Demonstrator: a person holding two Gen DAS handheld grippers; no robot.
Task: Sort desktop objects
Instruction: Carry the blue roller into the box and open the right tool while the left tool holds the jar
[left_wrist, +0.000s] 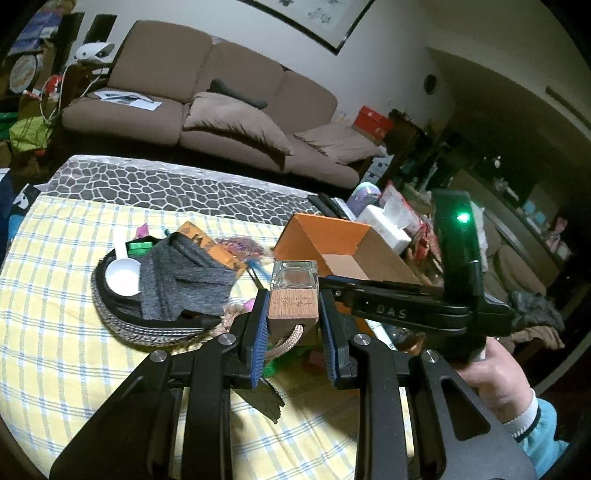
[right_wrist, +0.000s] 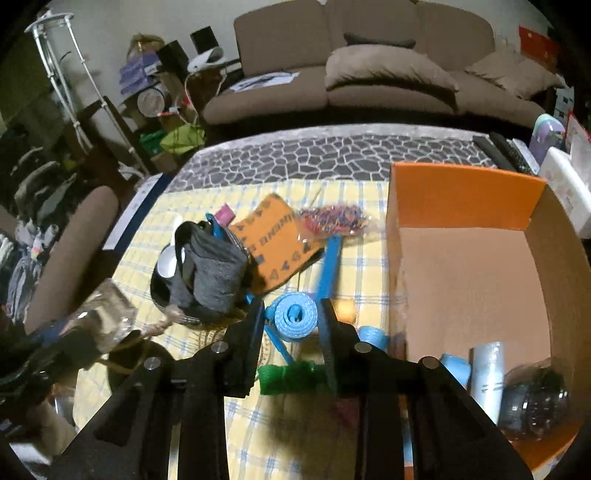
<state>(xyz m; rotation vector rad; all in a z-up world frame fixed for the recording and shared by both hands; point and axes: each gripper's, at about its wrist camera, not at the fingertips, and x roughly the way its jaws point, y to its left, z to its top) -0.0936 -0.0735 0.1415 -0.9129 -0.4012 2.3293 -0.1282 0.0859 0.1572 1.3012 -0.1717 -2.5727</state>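
The left gripper (left_wrist: 293, 325) is clamped on a small glass bottle with a wooden cap (left_wrist: 294, 295), a tan cord hanging below it, held above the yellow checked tablecloth (left_wrist: 55, 314) just in front of the black basket (left_wrist: 122, 317) that holds a grey cloth (left_wrist: 184, 284) and a white scoop (left_wrist: 123, 275). The right gripper (right_wrist: 291, 319) is closed on a rolled blue strap (right_wrist: 294, 318), raised off the cloth just left of the open orange box (right_wrist: 458, 199), which stands on the table's right side.
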